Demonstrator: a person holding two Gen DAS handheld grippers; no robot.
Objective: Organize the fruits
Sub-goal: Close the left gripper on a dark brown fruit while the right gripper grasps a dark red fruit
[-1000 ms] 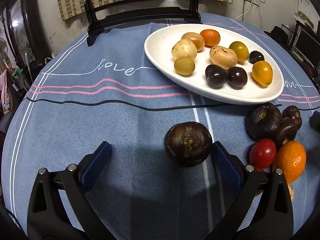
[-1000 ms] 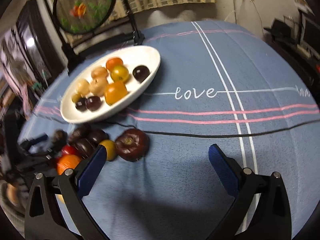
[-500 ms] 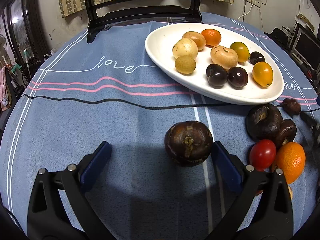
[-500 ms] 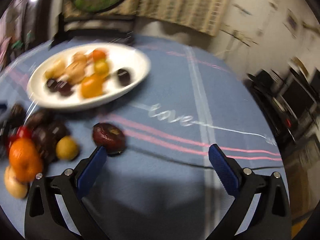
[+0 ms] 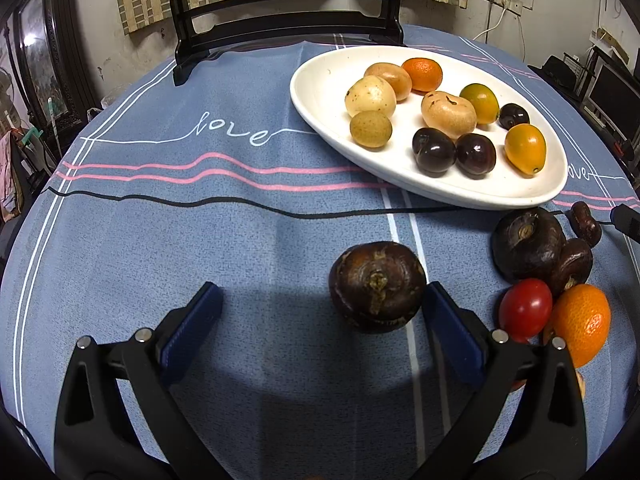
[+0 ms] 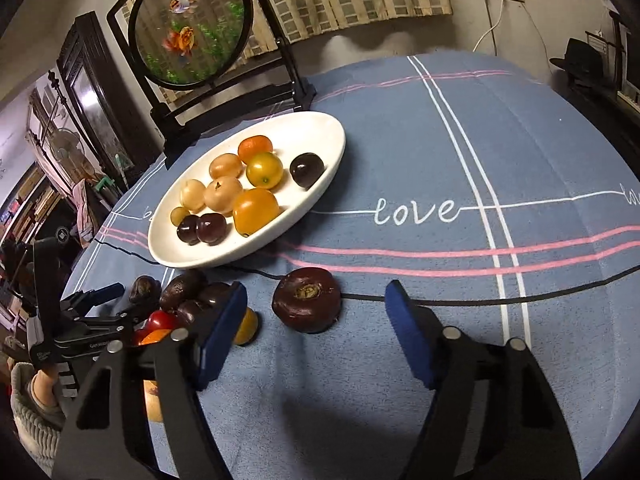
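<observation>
Left tongs (image 5: 320,312) gape wide, dark fruit (image 5: 377,286) at their two o'clock; right tongs (image 6: 316,316), just narrowing, hold nothing

Left gripper (image 5: 320,312): tipped down toward the table, jaws wide apart, blue pads (image 5: 192,320) facing each other. Right-hand pad just beside a dark round fruit (image 5: 376,285); touching or not, hard to tell. Nothing squeezed.

Right gripper (image 6: 316,328): tipped down too, jaws just been closing, now about half apart. Dark flat fruit (image 6: 307,300) sitting just past the tips, between the two pads, with gaps on both sides. Nothing gripped.

Seen from the right wrist at the far left: left gripper held by a hand (image 6: 38,388) in a knitted sleeve (image 6: 32,428).
</observation>
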